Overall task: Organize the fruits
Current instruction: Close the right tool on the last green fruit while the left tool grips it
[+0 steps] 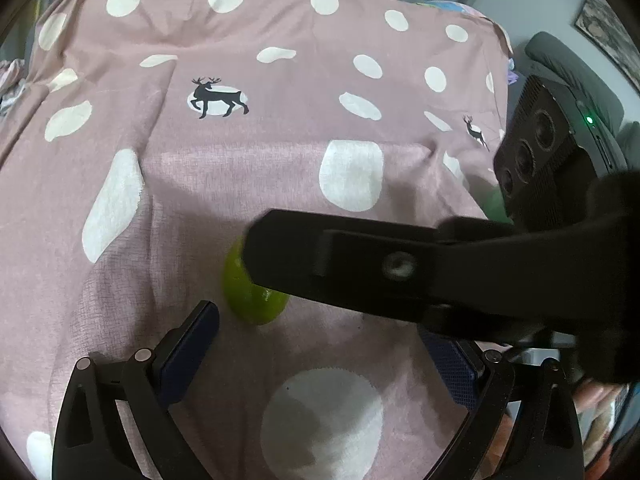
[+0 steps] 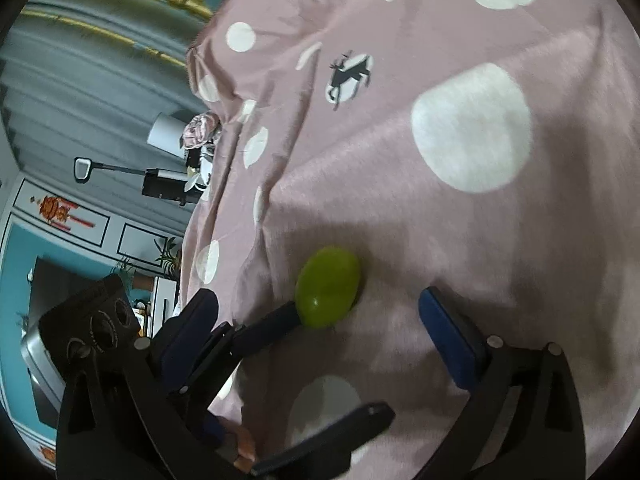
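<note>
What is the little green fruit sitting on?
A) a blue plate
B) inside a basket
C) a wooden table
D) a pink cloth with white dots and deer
D: in both wrist views the green fruit lies right on the pink cloth with white dots and dark deer prints, no plate or basket under it, while the open right tool and the open left tool sit close around it.

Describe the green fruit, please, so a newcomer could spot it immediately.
A pink cloth with white dots and deer prints covers the surface. The green fruit lies on it between two gripper fingers; it is the only smooth, glossy green oval there.
</note>
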`<action>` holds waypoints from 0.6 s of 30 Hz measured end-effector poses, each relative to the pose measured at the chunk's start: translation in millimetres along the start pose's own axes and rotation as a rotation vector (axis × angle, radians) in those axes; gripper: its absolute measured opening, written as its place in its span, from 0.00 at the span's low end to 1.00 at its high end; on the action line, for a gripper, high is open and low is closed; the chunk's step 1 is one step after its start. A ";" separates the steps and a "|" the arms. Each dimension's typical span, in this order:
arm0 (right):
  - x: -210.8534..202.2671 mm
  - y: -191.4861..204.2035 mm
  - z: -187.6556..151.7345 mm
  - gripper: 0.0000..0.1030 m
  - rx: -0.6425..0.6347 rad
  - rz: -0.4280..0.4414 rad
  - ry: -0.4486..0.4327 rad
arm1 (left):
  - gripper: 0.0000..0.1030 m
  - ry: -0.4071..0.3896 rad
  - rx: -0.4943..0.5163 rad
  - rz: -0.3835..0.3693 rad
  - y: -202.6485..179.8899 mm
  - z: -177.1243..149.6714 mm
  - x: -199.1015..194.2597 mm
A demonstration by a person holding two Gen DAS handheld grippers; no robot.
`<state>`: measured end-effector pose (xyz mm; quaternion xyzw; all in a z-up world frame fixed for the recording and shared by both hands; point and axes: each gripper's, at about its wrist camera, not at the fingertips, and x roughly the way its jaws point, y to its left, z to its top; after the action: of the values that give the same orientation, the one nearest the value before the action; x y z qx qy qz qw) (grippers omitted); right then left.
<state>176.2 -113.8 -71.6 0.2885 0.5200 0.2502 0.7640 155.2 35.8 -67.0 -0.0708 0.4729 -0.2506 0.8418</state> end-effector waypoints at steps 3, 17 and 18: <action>-3.0 -1.1 -0.5 0.99 -0.006 -0.016 0.031 | 0.97 -0.002 -0.007 -0.004 0.1 0.5 0.8; -28.9 -20.0 7.9 0.99 0.048 -0.120 0.023 | 0.96 -0.026 -0.021 0.000 3.3 -0.2 1.7; -27.7 -19.9 10.5 0.99 0.039 -0.129 0.026 | 0.95 -0.041 -0.036 -0.004 4.6 -0.8 -1.4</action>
<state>178.4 -148.6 -64.5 0.2657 0.5523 0.1941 0.7659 155.6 40.5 -68.0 -0.0918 0.4599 -0.2423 0.8494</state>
